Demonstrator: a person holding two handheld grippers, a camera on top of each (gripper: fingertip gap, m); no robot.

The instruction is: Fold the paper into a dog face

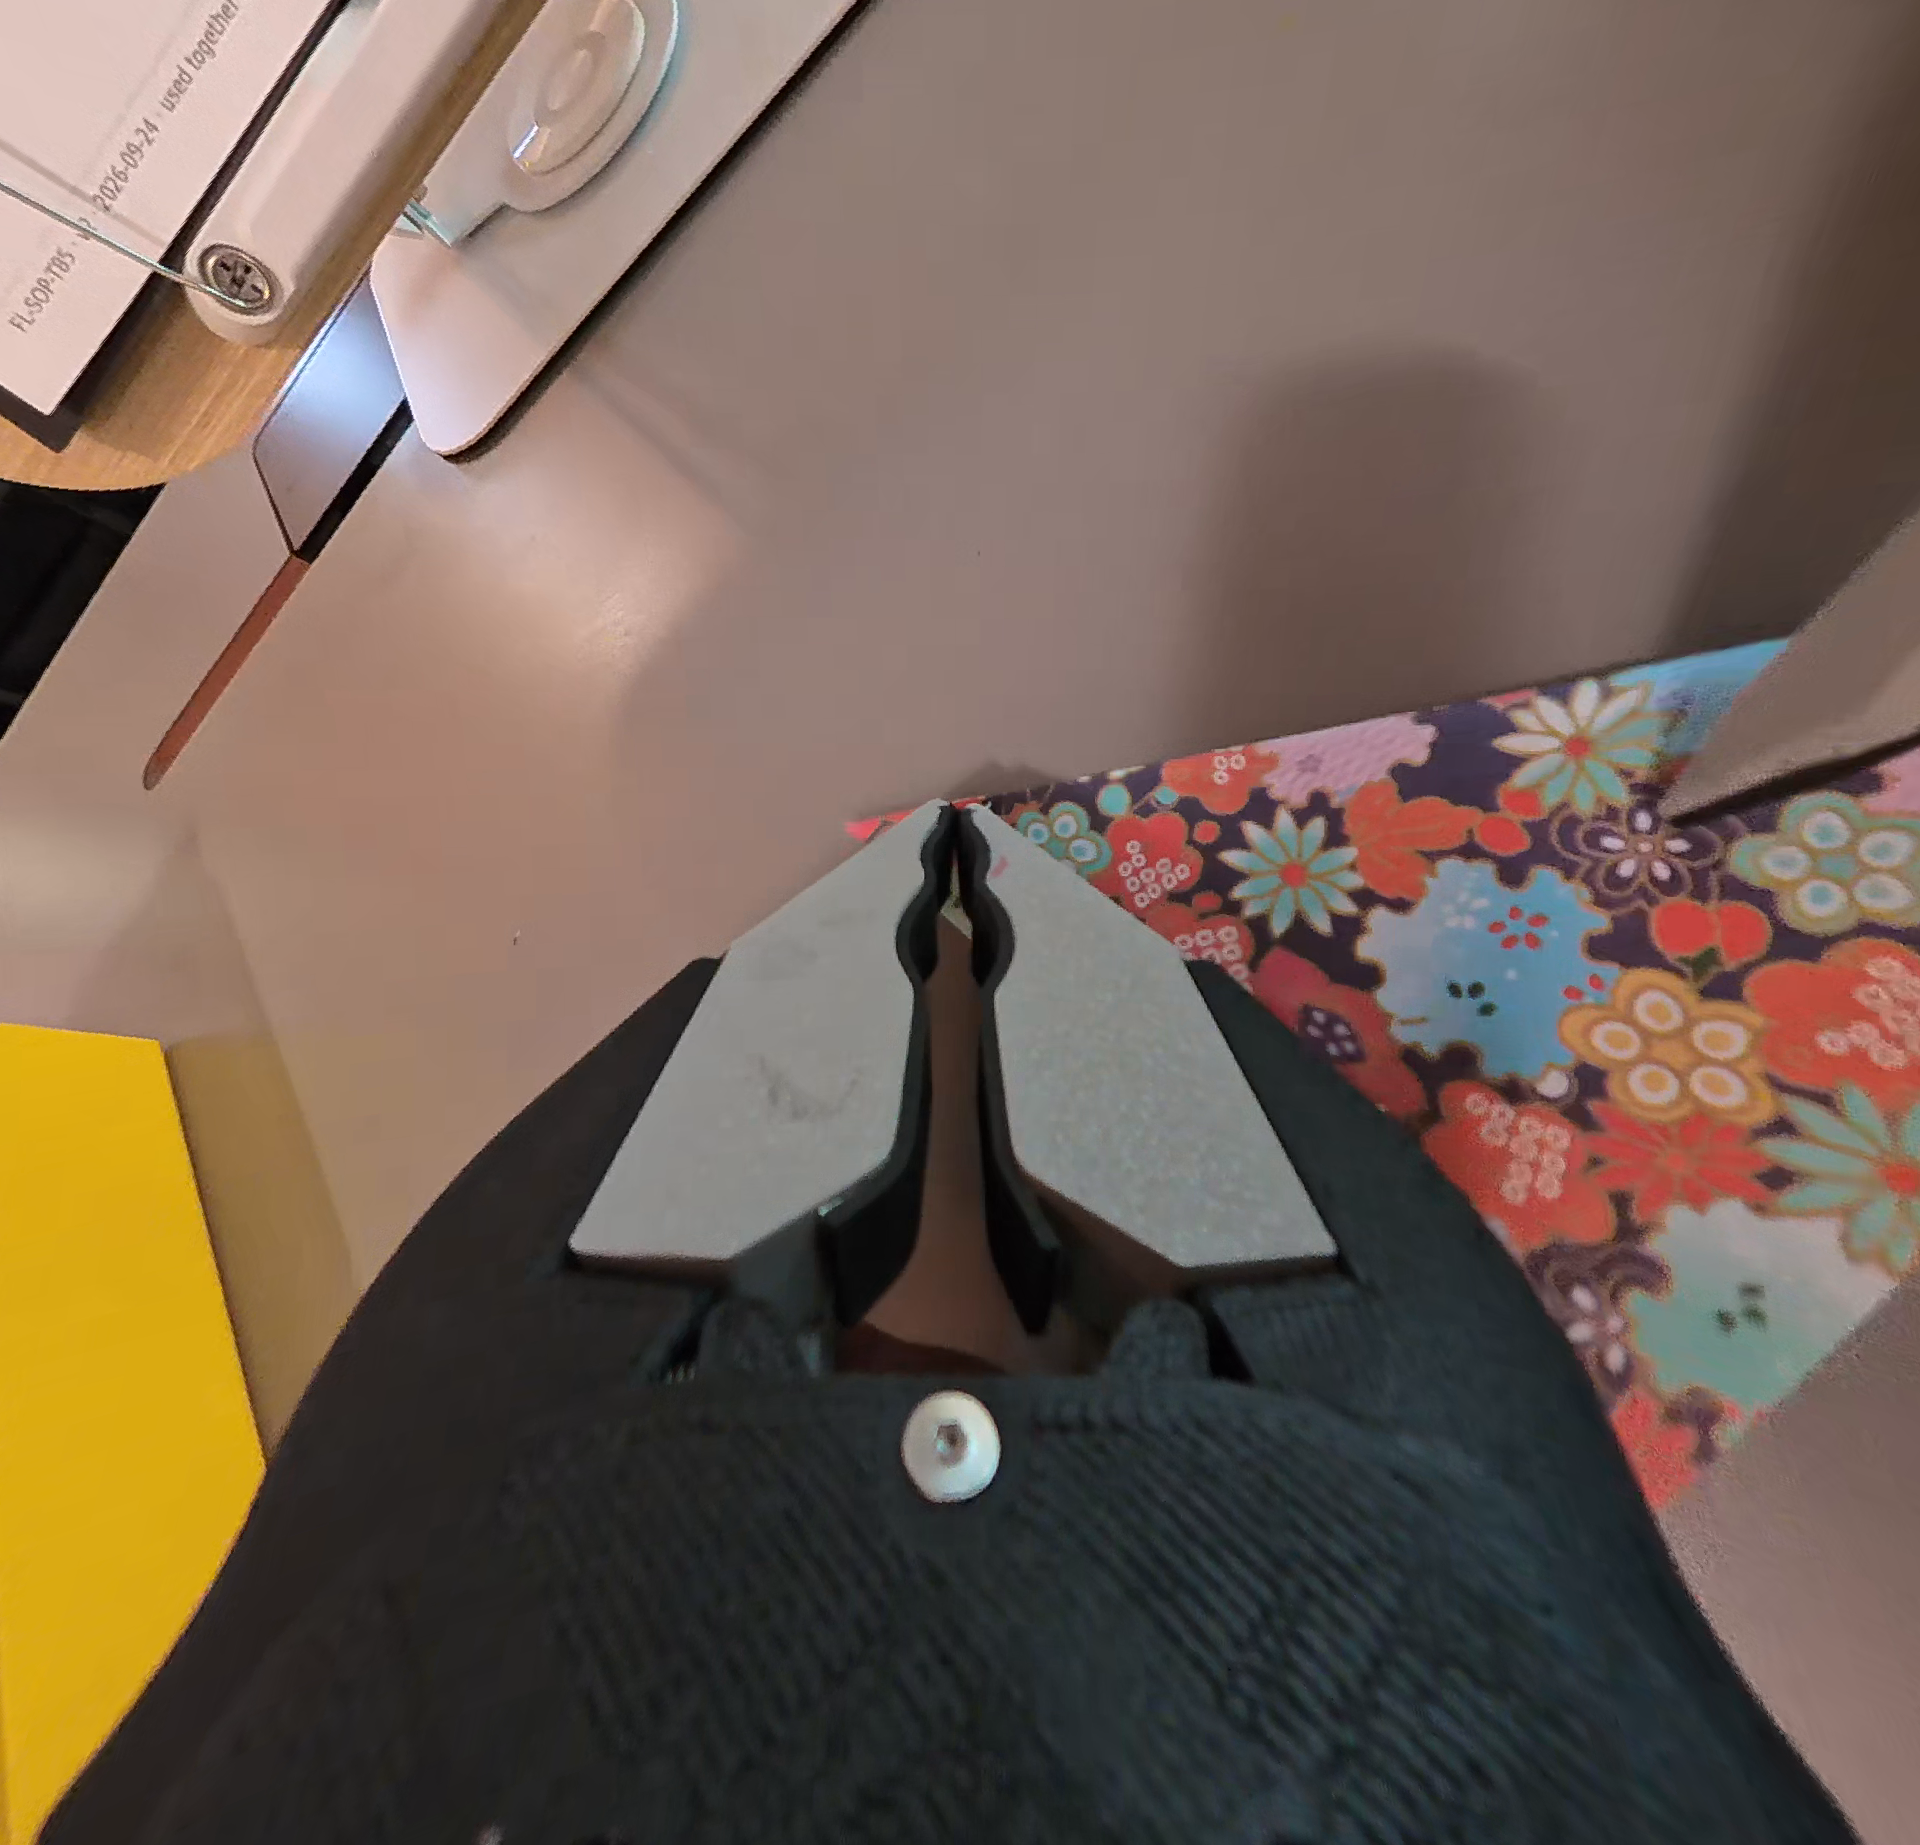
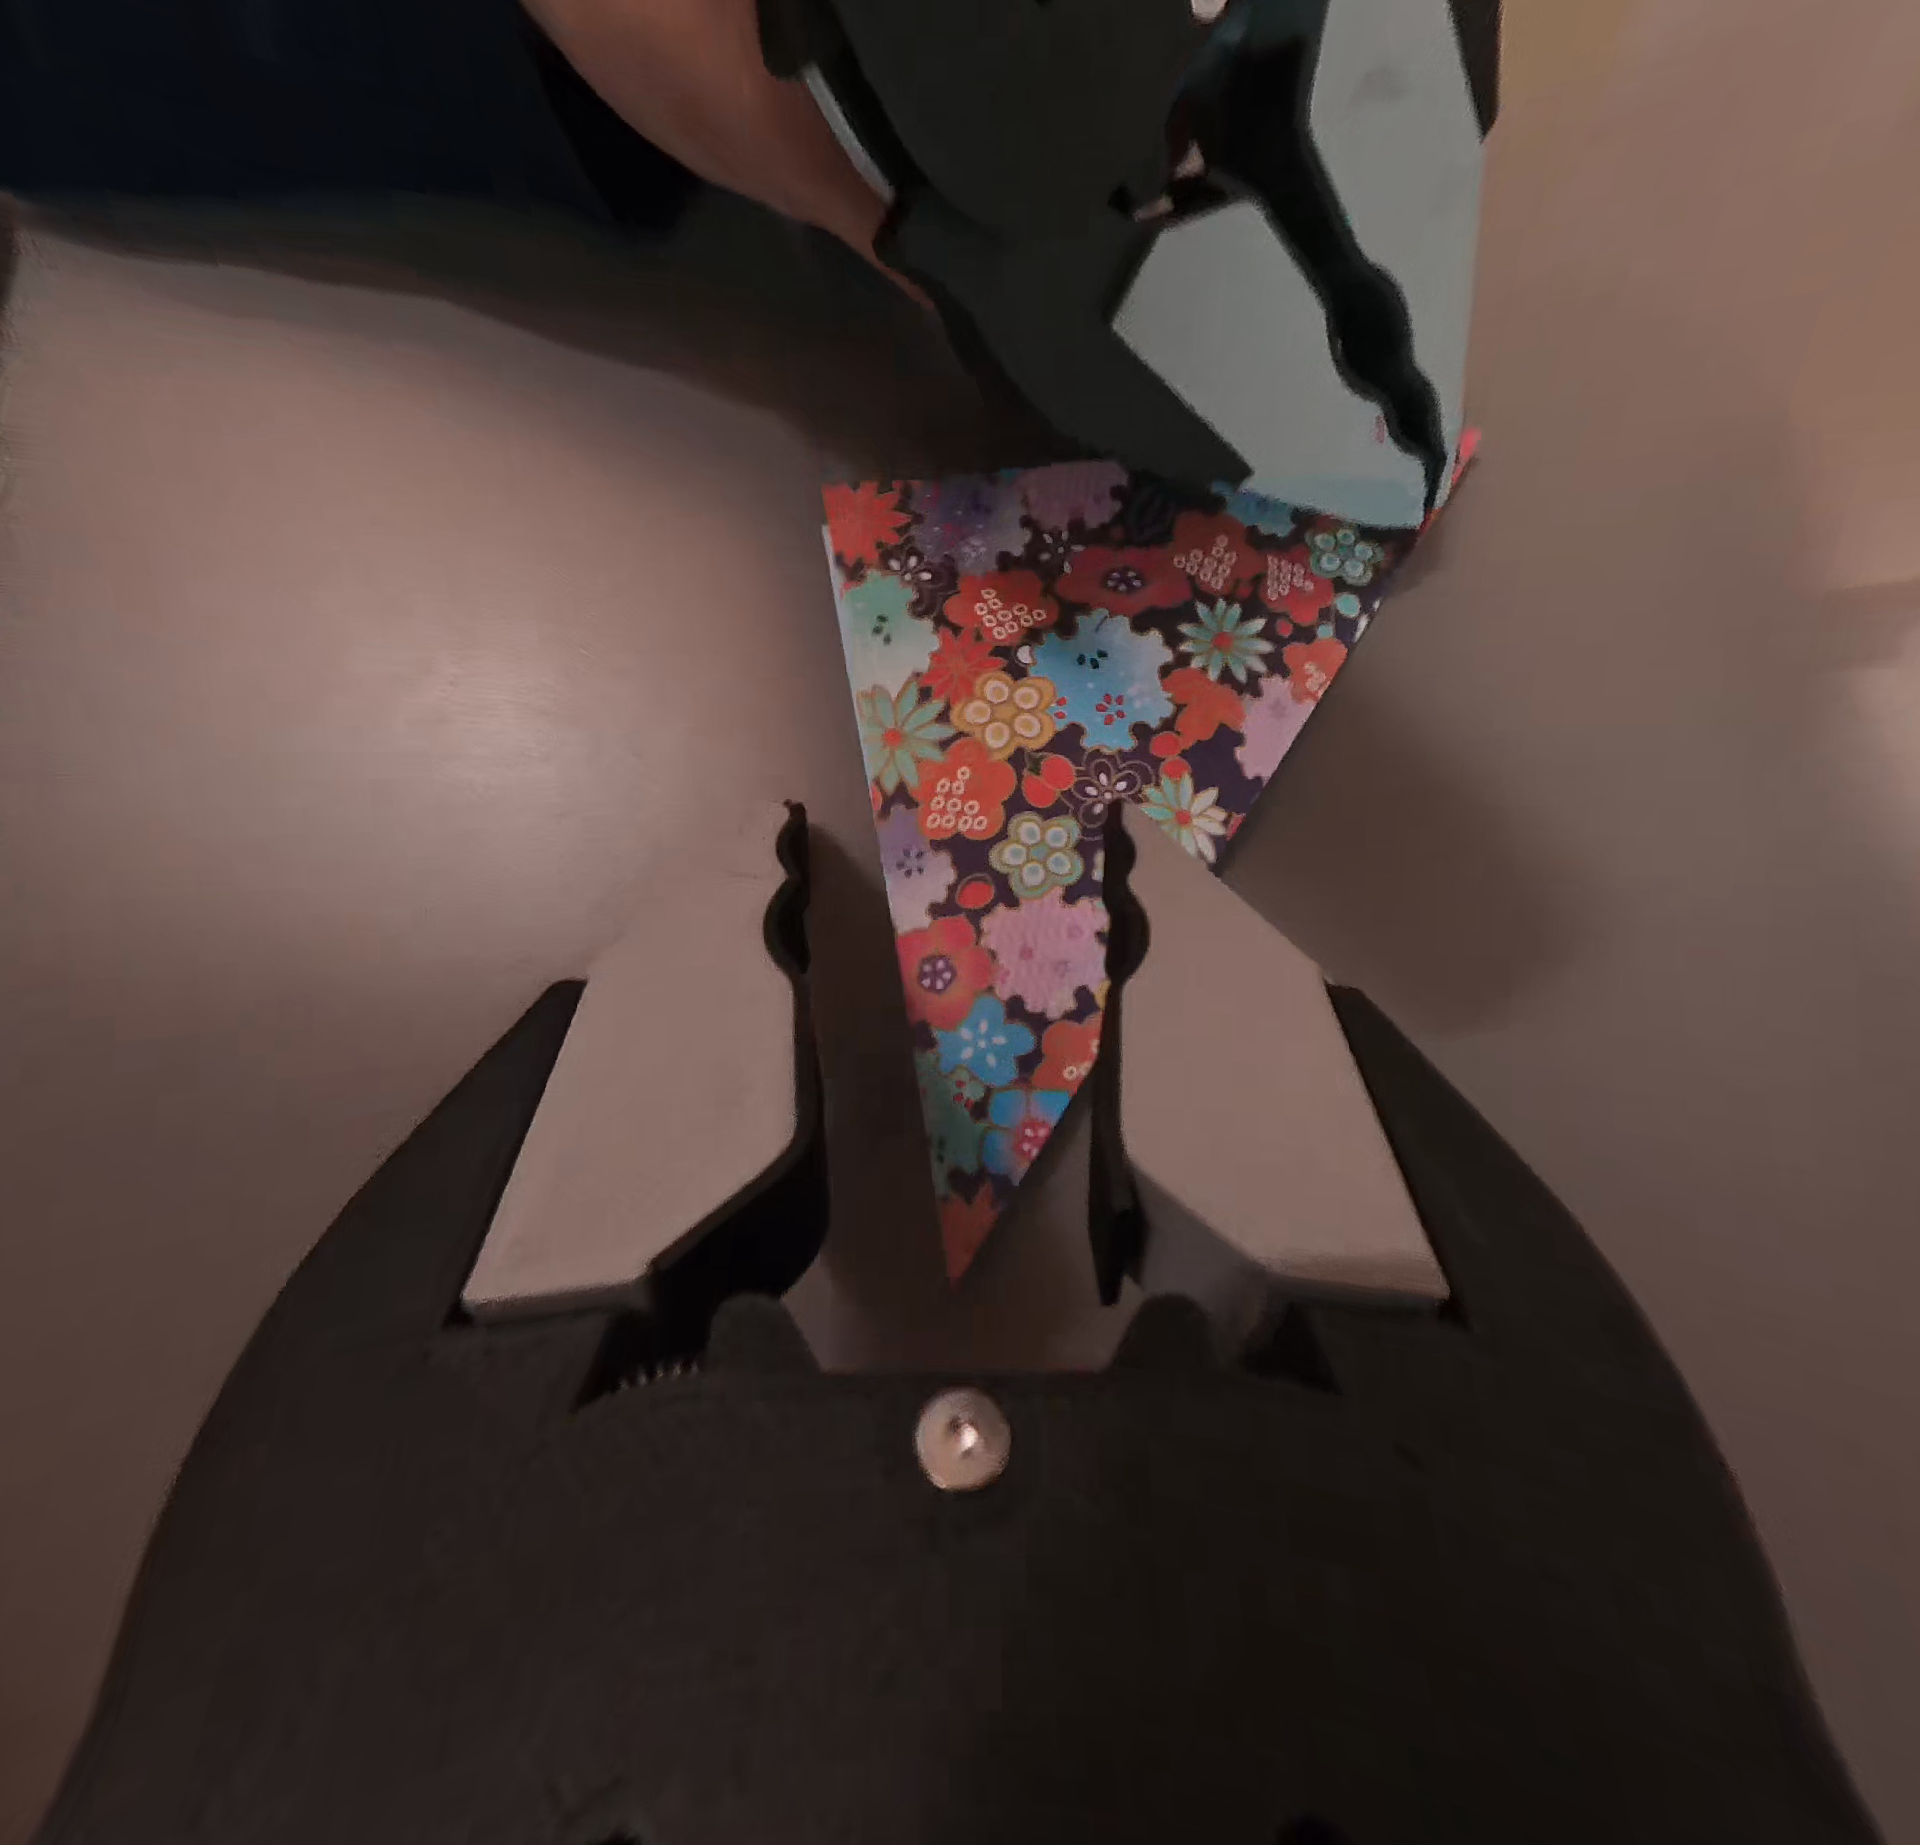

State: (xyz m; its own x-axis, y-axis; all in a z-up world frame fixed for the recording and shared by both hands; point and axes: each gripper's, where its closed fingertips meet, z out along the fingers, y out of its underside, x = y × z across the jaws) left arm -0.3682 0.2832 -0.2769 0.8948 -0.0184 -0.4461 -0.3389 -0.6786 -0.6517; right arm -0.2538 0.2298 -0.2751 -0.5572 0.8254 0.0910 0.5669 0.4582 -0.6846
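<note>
The floral paper [image 2: 1049,715] is folded into a triangle and lies flat on the grey table [image 2: 416,652], one point towards the right wrist camera. It also shows in the left wrist view [image 1: 1507,964]. My left gripper [image 1: 954,816] is shut, its tips pinching the paper's corner; a pink edge sticks out beside them. The right wrist view shows it at the paper's far right corner [image 2: 1439,470]. My right gripper [image 2: 956,819] is open and low over the paper's near point, which lies between its fingers. One of its fingers [image 1: 1829,694] shows over the paper in the left wrist view.
A yellow sheet [image 1: 94,1380] lies at the table's left edge. A white stand base [image 1: 582,268] and a printed sheet [image 1: 156,133] on a wooden surface sit at the back left. A hand [image 2: 769,112] holds the left gripper.
</note>
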